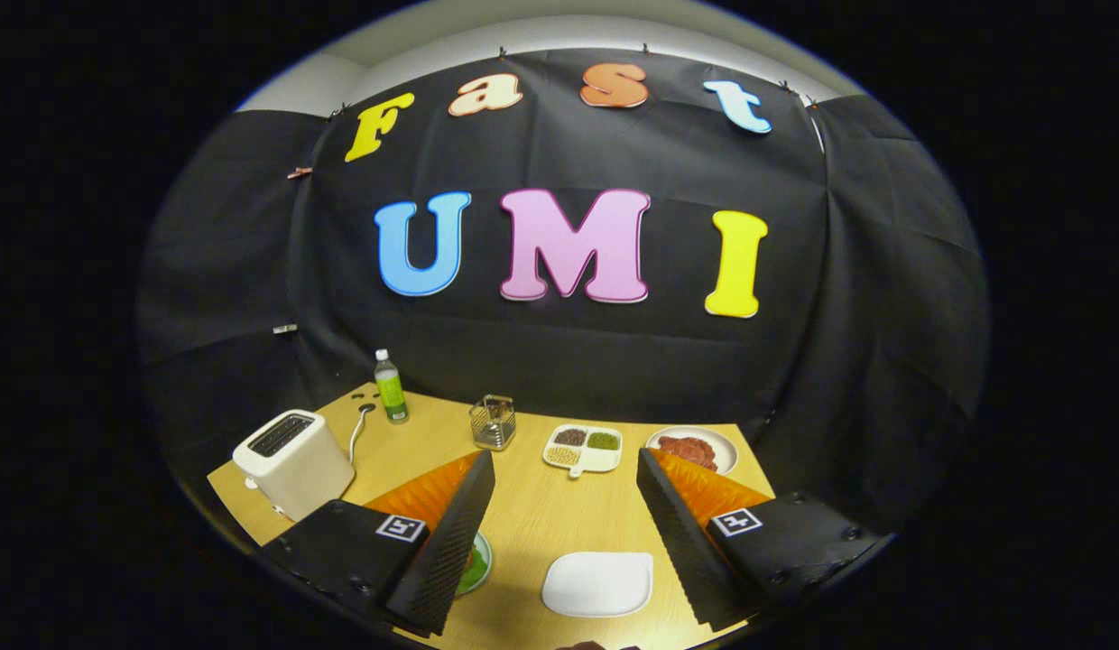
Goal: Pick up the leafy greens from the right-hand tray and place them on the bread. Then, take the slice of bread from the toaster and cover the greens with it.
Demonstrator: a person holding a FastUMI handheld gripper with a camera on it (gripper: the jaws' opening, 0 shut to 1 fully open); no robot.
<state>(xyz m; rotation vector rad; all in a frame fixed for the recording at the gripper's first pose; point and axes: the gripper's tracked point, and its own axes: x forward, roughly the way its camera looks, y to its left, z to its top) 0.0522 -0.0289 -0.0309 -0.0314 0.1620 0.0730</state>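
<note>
- My gripper [566,533] was spread wide and held nothing.
- A white plate [598,583] lay between the fingers.
- The greens [476,564] peeked out beside my left finger [451,542].
- The toaster [293,460] stood beyond that finger, with the divided dish [584,449] farther ahead.

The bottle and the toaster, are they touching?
Apart. The gripper view shows bare table between the bottle and the toaster. The gripper is open, holding nothing.
</note>
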